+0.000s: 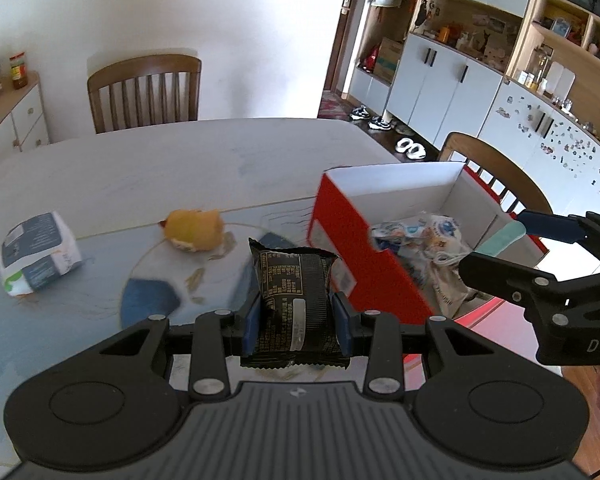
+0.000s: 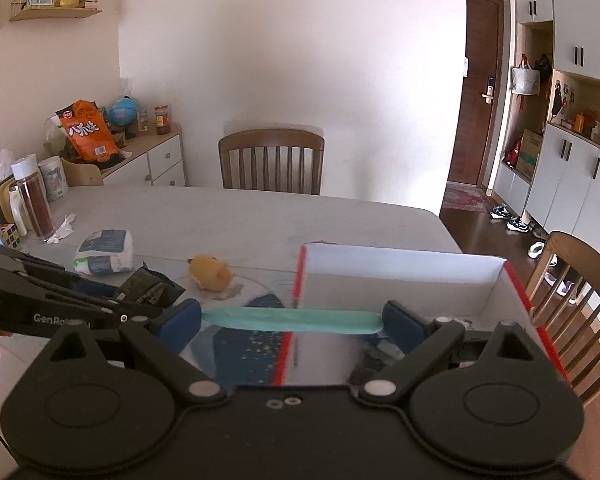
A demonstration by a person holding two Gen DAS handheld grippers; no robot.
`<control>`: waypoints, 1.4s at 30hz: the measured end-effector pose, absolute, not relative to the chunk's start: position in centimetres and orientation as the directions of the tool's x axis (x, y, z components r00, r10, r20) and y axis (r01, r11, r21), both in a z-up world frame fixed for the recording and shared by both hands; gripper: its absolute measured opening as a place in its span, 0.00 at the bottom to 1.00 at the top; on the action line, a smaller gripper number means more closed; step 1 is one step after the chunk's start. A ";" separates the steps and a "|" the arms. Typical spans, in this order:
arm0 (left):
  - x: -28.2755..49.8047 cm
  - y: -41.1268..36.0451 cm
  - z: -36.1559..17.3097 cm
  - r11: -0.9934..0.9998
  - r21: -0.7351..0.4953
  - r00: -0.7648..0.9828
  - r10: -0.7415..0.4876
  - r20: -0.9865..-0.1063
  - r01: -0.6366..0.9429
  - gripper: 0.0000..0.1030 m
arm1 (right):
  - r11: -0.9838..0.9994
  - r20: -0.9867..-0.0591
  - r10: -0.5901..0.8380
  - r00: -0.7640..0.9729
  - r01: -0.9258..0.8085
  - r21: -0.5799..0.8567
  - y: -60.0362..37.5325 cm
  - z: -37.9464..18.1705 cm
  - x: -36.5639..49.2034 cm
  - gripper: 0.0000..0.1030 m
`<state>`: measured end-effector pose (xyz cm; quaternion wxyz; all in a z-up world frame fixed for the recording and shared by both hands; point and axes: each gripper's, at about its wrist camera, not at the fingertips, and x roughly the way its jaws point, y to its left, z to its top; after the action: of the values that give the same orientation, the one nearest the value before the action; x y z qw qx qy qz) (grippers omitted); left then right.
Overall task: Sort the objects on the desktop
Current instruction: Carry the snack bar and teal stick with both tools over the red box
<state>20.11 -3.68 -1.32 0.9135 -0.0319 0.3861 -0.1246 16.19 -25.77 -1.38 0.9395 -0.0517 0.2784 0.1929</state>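
My left gripper (image 1: 296,320) is shut on a black snack packet (image 1: 294,304) and holds it above the table, just left of the red-and-white box (image 1: 340,232). The packet also shows in the right wrist view (image 2: 152,286). My right gripper (image 2: 292,320) is shut on a flat teal piece (image 2: 292,320) held crosswise over the box's left edge (image 2: 300,276); it shows in the left wrist view (image 1: 500,238) too. The box holds crumpled wrappers (image 1: 424,240). A yellow plush toy (image 1: 196,230) and a white-and-blue tissue pack (image 1: 36,258) lie on the table.
A blue-patterned mat (image 1: 148,300) covers the near table. Wooden chairs stand at the far side (image 2: 272,160) and the right (image 2: 580,280). Bottles, a Rubik's cube (image 2: 8,236) and a crumpled tissue sit at the table's left end. A sideboard (image 2: 156,164) holds snacks.
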 end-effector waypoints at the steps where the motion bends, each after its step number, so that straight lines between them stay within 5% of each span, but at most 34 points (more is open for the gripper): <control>1: 20.3 -4.1 -1.3 0.966 -0.155 0.672 -0.255 -0.696 0.206 0.35 | 0.920 -0.543 0.335 0.770 -0.391 0.013 -26.2 -1.4 16.4 0.95; 24: 24.5 -15.2 -1.5 0.945 -0.114 0.640 -0.293 -0.710 0.306 0.35 | 0.940 -0.565 0.282 0.776 -0.340 0.002 -36.0 -2.9 20.2 0.95; 42: 29.6 -20.0 -6.0 0.908 -0.121 0.425 -0.302 -0.853 0.401 0.35 | 0.922 -0.596 0.292 0.748 -0.386 -0.033 -38.0 -4.5 25.3 0.95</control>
<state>29.64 -20.05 -6.02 0.8426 0.0504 0.4940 -0.2086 25.25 -37.97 -4.46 0.9317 -0.0771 0.3050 0.1817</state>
